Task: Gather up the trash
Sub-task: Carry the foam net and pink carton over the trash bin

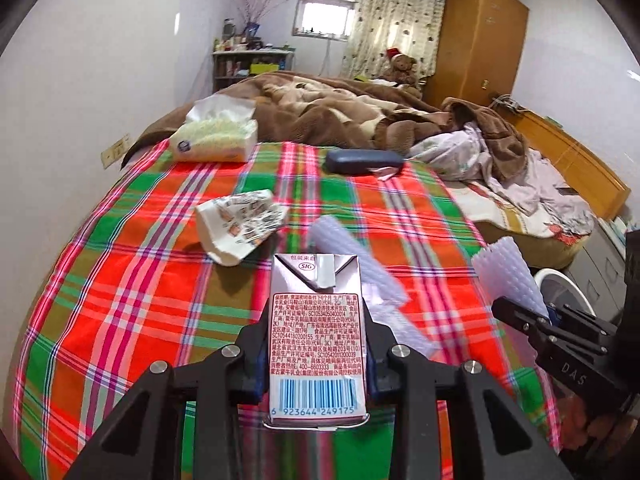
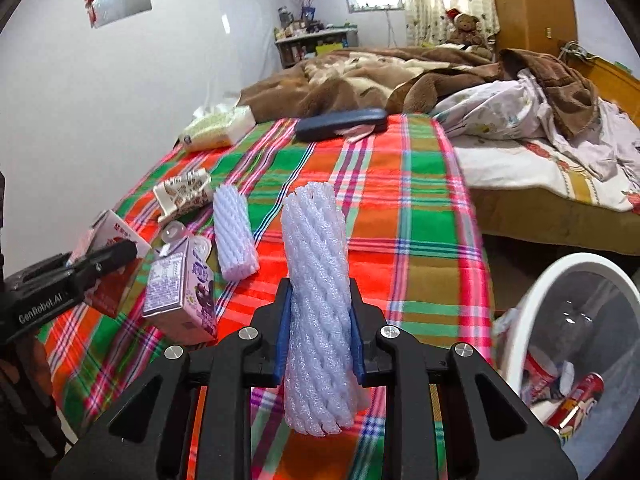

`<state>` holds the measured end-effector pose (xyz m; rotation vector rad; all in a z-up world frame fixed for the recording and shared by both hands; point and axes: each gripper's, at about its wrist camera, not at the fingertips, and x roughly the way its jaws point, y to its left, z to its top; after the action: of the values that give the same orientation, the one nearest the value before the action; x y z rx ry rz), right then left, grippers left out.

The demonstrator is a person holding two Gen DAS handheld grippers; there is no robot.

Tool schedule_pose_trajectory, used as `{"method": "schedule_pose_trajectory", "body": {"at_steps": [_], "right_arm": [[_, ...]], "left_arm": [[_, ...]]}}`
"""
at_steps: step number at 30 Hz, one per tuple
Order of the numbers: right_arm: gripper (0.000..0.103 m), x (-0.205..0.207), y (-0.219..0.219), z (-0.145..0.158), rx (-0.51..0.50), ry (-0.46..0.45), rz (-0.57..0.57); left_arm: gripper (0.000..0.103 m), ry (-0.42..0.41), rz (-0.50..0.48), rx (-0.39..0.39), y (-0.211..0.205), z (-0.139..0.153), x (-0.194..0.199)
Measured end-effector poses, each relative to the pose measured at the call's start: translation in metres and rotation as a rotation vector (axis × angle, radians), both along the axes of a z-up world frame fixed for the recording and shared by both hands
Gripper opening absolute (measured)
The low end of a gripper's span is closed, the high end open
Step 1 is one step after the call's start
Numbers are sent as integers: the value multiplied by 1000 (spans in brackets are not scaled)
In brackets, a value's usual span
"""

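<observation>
My left gripper [image 1: 316, 356] is shut on a milk carton [image 1: 316, 336], held above the plaid bedspread [image 1: 120, 280]; it also shows in the right wrist view [image 2: 116, 264]. My right gripper [image 2: 320, 332] is shut on a white foam fruit net [image 2: 316, 320], upright between the blue pads; it also shows in the left wrist view [image 1: 508, 276]. On the spread lie a second foam net [image 2: 234, 236], a purple drink carton [image 2: 180, 296], a clear plastic blister [image 2: 178, 234] and a crumpled printed wrapper [image 1: 240, 228].
A white trash bin [image 2: 520, 312] with cans inside stands low at the right, beside the bed. A tissue pack [image 1: 216, 136] and dark glasses case [image 1: 362, 160] lie farther back. Brown blankets [image 1: 332, 108], clothes and a wardrobe [image 1: 476, 40] are beyond.
</observation>
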<state>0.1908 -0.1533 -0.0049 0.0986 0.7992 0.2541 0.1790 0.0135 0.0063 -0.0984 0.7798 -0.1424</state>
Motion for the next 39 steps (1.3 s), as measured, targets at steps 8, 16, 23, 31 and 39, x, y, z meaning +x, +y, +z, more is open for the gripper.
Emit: {"method": "schedule_pose_trajectory", "body": {"at_steps": [8, 16, 23, 31, 39], "right_arm": [[25, -24, -28, 19, 18, -58, -73], [25, -45, -66, 28, 22, -92, -181], [25, -59, -96, 29, 22, -104, -276], [25, -73, -136, 25, 19, -92, -397], [25, -78, -168, 8, 15, -24, -485]], "left_arm": [[35, -55, -102, -3, -41, 23, -16], [35, -94, -222, -2, -92, 37, -30], [35, -107, -327, 1, -141, 41, -39], [35, -109, -442, 13, -198, 40, -44], [35, -59, -558, 3, -252, 22, -43]]}}
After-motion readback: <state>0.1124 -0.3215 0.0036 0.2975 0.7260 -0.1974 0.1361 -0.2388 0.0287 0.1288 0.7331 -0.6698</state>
